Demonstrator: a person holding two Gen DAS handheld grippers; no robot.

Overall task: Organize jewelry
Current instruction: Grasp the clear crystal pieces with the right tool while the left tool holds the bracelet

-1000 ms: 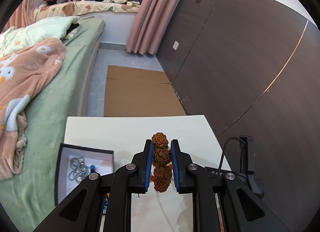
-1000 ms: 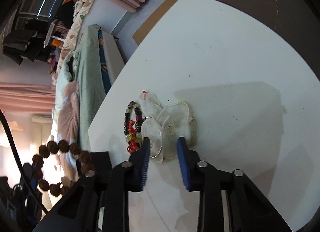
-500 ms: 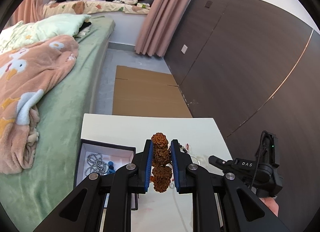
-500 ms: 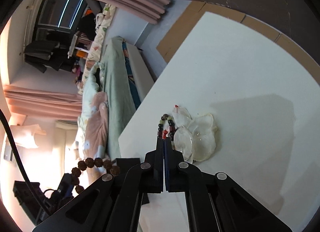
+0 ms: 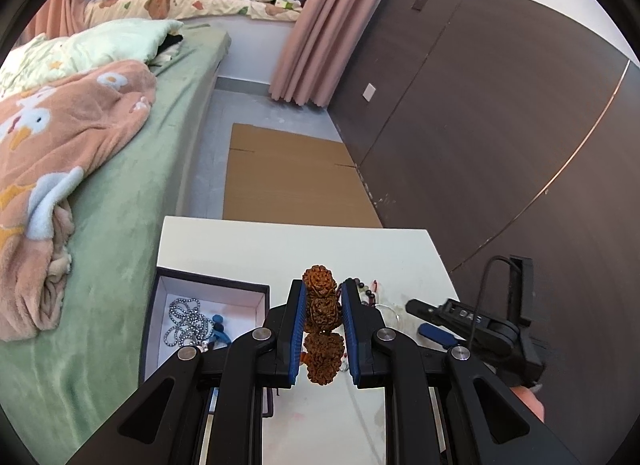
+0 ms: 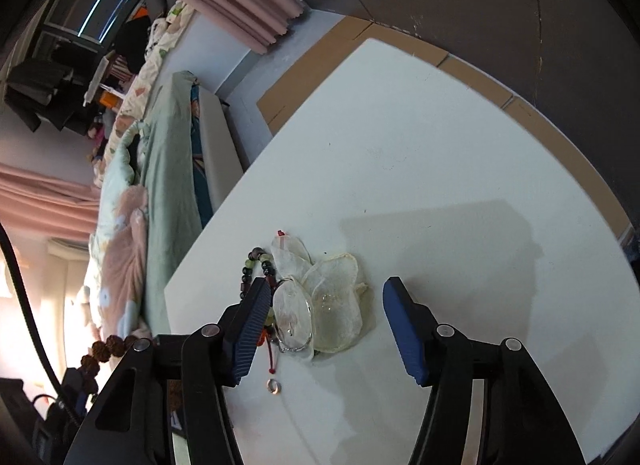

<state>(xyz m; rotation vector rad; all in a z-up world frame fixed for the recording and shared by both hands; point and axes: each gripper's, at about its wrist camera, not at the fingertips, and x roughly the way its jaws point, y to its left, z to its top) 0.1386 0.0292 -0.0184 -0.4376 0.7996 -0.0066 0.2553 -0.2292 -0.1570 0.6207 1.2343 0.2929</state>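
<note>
Fingers first: left gripper [image 5: 322,329] is clamped on the brown rudraksha-style seed bracelet [image 5: 322,317]. Blue pads pinch the beads from both sides; part of the strand sticks out past the tips, the rest hangs below. It hovers over the white table [image 5: 256,249], just right of the open jewelry box [image 5: 208,293], not above the box interior.

Right gripper [image 6: 326,325] is spread wide, holding nothing. Its pads straddle the translucent shell-like pieces [image 6: 334,297] lying on the table. The left pad sits right beside the thin silver bangle [image 6: 294,317] and the mixed-colour bead bracelet [image 6: 256,277] with its red cord. I can't tell whether the pad touches them.

Outward from there:
- small silver ring [image 6: 274,385] lies loose on the table, nearer the camera than the shell pile, between the two fingers' bases
- the same loose cluster shows in the left wrist view just right of the left gripper, with the right gripper behind it
- the box holds a silver bead chain [image 5: 186,323] and a small blue piece [image 5: 218,329], and white floor still shows around them
- bed with green sheet left of the table, flattened cardboard on the floor at the far side

Progress estimate: early to midway.
- Done: chain and blue piece boxed.
- In hand: seed bracelet, lifted but not yet deposited.
- Left: bead bracelet, bangle, ring, shell pieces, all still on the table.

Likely next: left shifts over the box and releases, right closes on something in the pile.
</note>
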